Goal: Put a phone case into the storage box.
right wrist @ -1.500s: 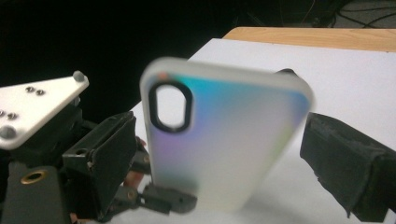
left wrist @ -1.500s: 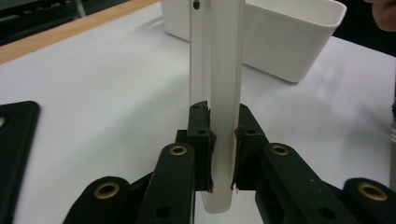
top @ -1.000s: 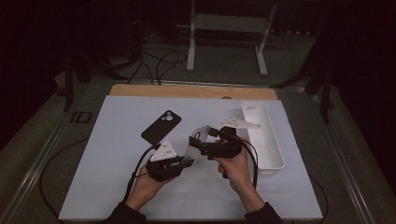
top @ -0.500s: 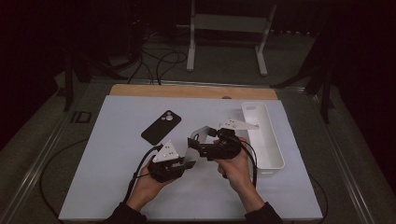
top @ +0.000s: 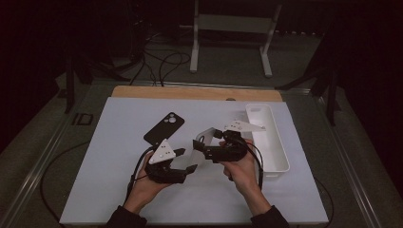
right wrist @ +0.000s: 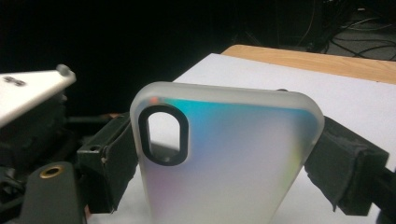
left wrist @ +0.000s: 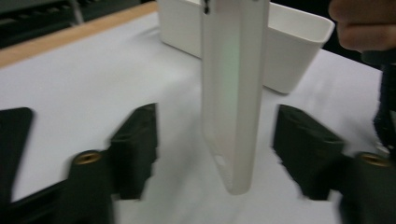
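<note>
Beside white tray (top: 266, 137) (contents unclear) | right gripper (top: 202, 145) grips case (right wrist: 224, 158) | left gripper (top: 184, 160) fingers just opened wide around it.

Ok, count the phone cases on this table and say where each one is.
2. A black case lies flat on the white mat, left of centre; a frosted clear case is clamped in the right gripper. None looks hidden.

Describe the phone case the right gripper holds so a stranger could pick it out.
On the white table mat, left of the white bin, the right gripper clamps a frosted translucent phone case. Unlike the black phone lying flat nearby, it is pale and held off the mat.
</note>
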`<control>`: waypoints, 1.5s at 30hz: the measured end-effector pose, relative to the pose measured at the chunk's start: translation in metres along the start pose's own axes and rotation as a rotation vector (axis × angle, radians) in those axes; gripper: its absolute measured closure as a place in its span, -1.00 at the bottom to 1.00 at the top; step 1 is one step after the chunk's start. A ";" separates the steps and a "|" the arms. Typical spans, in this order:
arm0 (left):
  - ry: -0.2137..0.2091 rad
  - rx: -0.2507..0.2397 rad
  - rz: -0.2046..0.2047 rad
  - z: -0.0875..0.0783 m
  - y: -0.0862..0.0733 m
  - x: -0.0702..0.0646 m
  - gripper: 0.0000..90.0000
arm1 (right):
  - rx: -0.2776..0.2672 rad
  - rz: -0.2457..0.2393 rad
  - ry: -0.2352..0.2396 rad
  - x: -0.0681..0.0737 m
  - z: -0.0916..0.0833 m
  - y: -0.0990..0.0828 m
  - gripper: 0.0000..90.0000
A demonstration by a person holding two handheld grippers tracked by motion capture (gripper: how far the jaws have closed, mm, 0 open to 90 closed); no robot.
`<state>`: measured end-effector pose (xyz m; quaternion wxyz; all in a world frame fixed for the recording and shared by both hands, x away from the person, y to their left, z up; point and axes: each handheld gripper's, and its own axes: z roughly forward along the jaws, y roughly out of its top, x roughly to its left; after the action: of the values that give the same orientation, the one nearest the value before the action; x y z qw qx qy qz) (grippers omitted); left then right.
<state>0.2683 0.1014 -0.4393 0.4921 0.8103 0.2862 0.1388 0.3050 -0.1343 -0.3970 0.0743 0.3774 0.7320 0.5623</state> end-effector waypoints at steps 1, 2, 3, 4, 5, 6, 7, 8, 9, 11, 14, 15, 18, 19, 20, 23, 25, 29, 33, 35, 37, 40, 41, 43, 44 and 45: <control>0.023 0.004 -0.002 -0.003 0.001 0.001 -0.60 | 0.001 -0.003 -0.002 -0.001 0.000 0.000 -0.63; 0.037 0.000 0.002 -0.005 0.001 0.002 -0.68 | 0.001 -0.003 -0.006 -0.001 -0.001 0.000 -0.63; 0.044 0.003 0.003 -0.007 0.002 0.003 -0.73 | 0.000 -0.001 -0.007 -0.001 -0.001 0.000 -0.63; 0.047 0.003 -0.002 -0.009 0.002 0.004 -0.80 | 0.001 -0.001 -0.009 -0.002 -0.002 0.000 -0.63; 0.050 -0.001 -0.001 -0.011 0.001 0.005 -0.84 | 0.002 -0.002 -0.010 -0.002 -0.002 0.000 -0.63; 0.050 -0.001 -0.001 -0.011 0.001 0.005 -0.87 | 0.002 -0.002 -0.010 -0.002 -0.002 0.000 -0.63; 0.058 -0.010 -0.009 -0.016 0.000 0.007 -0.87 | 0.003 -0.003 -0.011 -0.003 -0.002 0.001 -0.63; 0.064 -0.012 -0.011 -0.017 0.000 0.008 -0.92 | 0.006 -0.007 -0.017 -0.004 -0.002 0.001 -0.63; 0.070 -0.013 -0.013 -0.019 -0.002 0.010 -0.94 | 0.007 -0.007 -0.018 -0.004 -0.002 0.001 -0.63; 0.082 -0.018 -0.018 -0.023 -0.005 0.013 -0.98 | 0.009 -0.010 -0.022 -0.005 -0.003 0.001 -0.63; 0.107 -0.024 -0.027 -0.029 -0.012 0.019 -0.99 | 0.014 -0.014 -0.024 -0.007 -0.003 0.003 -0.63; 0.119 -0.025 -0.019 -0.031 -0.014 0.020 -0.99 | 0.014 -0.018 -0.026 -0.007 -0.003 0.003 -0.63; 0.136 -0.027 -0.019 -0.035 -0.019 0.022 -1.00 | 0.015 -0.020 -0.030 -0.008 -0.004 0.004 -0.63; 0.143 -0.036 -0.019 -0.038 -0.023 0.025 -1.00 | 0.016 -0.023 -0.032 -0.008 -0.004 0.004 -0.63; 0.151 -0.032 -0.018 -0.039 -0.025 0.026 -1.00 | 0.017 -0.031 -0.036 -0.008 -0.004 0.005 -0.63; 0.173 -0.038 -0.029 -0.045 -0.032 0.030 -1.00 | 0.015 -0.037 -0.043 -0.009 -0.005 0.007 -0.63; 0.187 -0.044 -0.038 -0.049 -0.037 0.033 -1.00 | 0.015 -0.043 -0.048 -0.009 -0.006 0.009 -0.63; 0.221 -0.055 -0.049 -0.056 -0.047 0.037 -1.00 | 0.009 -0.050 -0.056 -0.011 -0.008 0.012 -0.63; 0.239 -0.064 -0.059 -0.062 -0.056 0.039 -1.00 | -0.001 -0.051 -0.067 -0.014 -0.012 0.016 -0.63; 0.256 -0.066 -0.064 -0.066 -0.062 0.041 -1.00 | -0.003 -0.055 -0.074 -0.015 -0.013 0.018 -0.63; 0.267 -0.059 -0.069 -0.068 -0.066 0.042 -1.00 | -0.004 -0.057 -0.080 -0.016 -0.014 0.020 -0.63; 0.282 -0.056 -0.075 -0.072 -0.073 0.042 -1.00 | -0.009 -0.065 -0.091 -0.019 -0.016 0.023 -0.63; 0.287 -0.056 -0.077 -0.072 -0.075 0.042 -1.00 | -0.009 -0.064 -0.097 -0.020 -0.016 0.024 -0.63; 0.303 -0.057 -0.074 -0.074 -0.078 0.042 -1.00 | -0.011 -0.067 -0.104 -0.022 -0.017 0.026 -0.63; 0.306 -0.056 -0.073 -0.075 -0.079 0.042 -1.00 | -0.012 -0.067 -0.111 -0.023 -0.017 0.027 -0.63; 0.311 -0.056 -0.075 -0.075 -0.080 0.043 -1.00 | -0.014 -0.069 -0.115 -0.024 -0.017 0.028 -0.63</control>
<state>0.2378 0.2093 -0.4763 0.4693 0.7538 0.3848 0.2521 0.3255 -0.1605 -0.3739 0.1380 0.3833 0.7352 0.5417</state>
